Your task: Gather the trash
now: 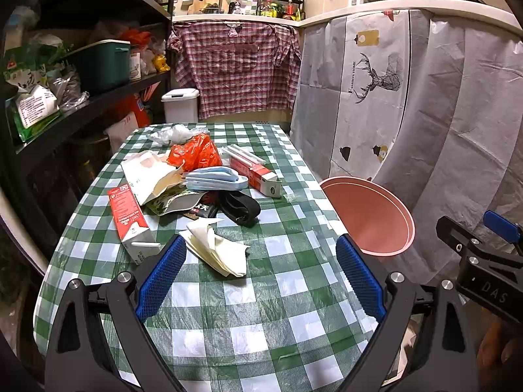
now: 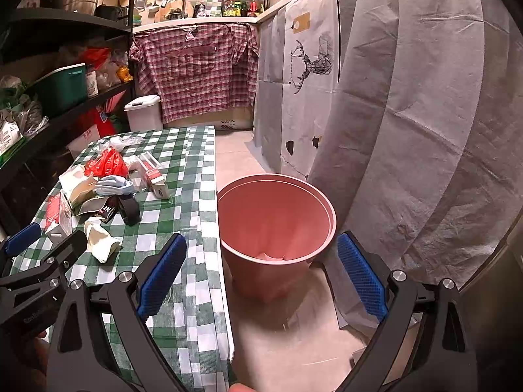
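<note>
Below centre frame, my left tongs (image 1: 260, 277) gaped wide and empty before the crumpled tissue (image 1: 217, 250) on the table (image 1: 294, 320); right tongs (image 2: 261, 277), equally empty, faced the pink bin (image 2: 278, 225). Collecting seemed barely begun; next, pinching that tissue.

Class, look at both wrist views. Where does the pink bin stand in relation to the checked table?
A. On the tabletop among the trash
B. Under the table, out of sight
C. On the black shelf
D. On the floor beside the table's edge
D: the right wrist view shows the pink bin standing on the tiled floor right beside the hanging edge of the table, while the trash lies on the tabletop.
</note>
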Available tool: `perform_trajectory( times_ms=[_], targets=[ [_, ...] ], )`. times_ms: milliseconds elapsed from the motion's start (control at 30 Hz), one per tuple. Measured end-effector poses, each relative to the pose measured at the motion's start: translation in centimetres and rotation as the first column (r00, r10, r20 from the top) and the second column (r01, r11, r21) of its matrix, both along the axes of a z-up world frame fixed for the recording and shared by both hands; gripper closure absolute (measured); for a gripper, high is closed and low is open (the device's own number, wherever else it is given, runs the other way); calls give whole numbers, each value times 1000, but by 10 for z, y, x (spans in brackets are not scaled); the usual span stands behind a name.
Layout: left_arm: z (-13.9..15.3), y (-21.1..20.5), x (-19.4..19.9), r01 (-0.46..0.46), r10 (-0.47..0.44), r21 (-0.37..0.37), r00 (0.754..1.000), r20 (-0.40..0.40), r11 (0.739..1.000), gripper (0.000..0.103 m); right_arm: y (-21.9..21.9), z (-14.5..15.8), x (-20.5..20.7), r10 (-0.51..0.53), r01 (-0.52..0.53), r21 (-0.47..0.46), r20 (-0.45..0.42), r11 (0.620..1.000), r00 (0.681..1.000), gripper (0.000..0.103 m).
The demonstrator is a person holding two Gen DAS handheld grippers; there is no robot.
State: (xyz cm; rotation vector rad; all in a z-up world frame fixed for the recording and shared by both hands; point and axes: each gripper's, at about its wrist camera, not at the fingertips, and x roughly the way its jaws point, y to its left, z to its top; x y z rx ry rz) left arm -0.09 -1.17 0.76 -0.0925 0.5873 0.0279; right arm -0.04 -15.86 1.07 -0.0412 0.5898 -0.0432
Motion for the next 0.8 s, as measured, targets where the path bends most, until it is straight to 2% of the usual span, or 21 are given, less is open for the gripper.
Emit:
perform_trajectory(
  times_ms=[800],
  targets=[
    [1, -3, 0, 1, -1, 6, 1000, 5, 1000, 13, -3, 3, -1, -9, 9, 3, 11, 1000, 1000, 11]
  ],
)
